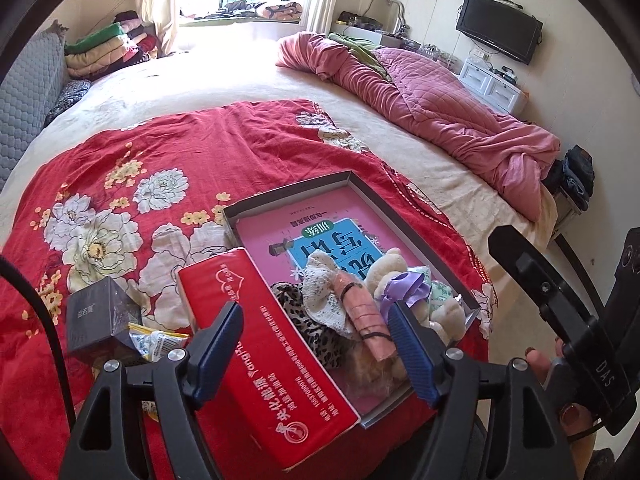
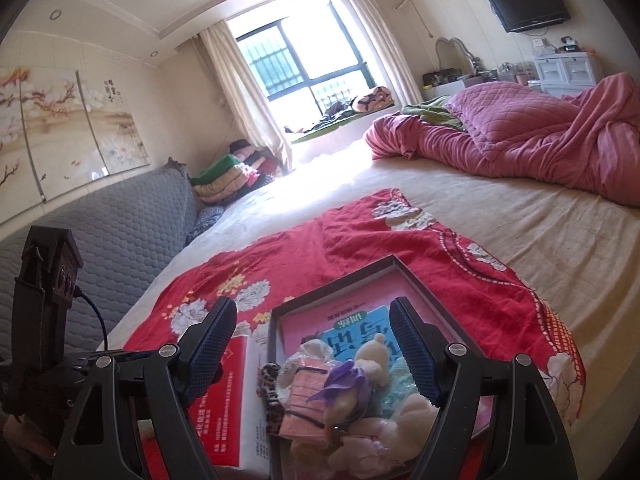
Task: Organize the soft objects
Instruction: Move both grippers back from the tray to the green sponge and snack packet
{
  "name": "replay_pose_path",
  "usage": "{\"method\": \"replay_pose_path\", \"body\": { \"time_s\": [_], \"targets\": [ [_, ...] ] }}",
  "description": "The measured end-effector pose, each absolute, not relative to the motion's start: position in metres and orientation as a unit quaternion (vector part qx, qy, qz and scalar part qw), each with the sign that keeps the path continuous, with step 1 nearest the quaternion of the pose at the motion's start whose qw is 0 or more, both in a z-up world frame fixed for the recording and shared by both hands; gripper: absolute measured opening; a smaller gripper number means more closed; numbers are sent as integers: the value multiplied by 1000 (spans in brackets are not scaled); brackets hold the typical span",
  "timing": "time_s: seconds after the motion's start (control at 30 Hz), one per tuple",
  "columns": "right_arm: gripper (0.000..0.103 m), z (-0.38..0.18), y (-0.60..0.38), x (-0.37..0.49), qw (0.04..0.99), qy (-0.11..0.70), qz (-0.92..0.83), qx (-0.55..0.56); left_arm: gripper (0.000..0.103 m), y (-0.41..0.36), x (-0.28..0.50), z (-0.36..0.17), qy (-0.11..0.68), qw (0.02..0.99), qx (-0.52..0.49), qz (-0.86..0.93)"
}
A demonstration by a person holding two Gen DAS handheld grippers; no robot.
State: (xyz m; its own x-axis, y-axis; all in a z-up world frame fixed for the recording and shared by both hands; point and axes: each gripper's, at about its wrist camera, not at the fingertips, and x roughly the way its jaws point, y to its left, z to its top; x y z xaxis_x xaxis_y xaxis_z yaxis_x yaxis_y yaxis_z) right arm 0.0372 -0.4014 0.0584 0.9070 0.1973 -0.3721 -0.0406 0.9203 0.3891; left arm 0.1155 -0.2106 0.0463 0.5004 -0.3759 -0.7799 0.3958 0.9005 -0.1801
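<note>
With both the left claw (image 1: 316, 344) and right claw (image 2: 312, 344) released and empty above the shallow box (image 1: 360, 184) on the bed, the soft toys (image 1: 400, 276) heaped at its near end could spill over the low rim if nudged.

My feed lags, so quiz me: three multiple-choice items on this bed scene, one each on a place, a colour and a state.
1. Where do the soft toys and rolled cloths lie?
A. in the shallow grey cardboard tray
B. on the pink quilt
C. on the window sill

2. What colour is the ribbon bow on the cream plush bear?
A. green
B. purple
C. black

3. How does the left gripper stand?
A. shut on the bear
B. shut on the red box
C. open, holding nothing

Answers: 1 A, they pile in the tray over a pink booklet. 2 B, the bow is purple on the bear. 3 C, the left gripper has blue pads apart over the long red carton.
</note>
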Motion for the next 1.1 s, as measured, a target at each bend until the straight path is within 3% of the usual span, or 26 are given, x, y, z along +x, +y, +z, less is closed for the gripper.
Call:
{"method": "replay_pose_path", "body": {
  "time_s": [0.27,0.7,1.1],
  "targets": [
    [80,71,-380,33,959,211,68,177,75,-176,102,52,441,873,-5,-209],
    [80,91,-302,30,969,228,82,49,75,-101,83,46,441,881,-35,-169],
    [80,92,-244,36,960,250,126,0,75,-10,72,23,458,880,-82,-98]
  ]
}}
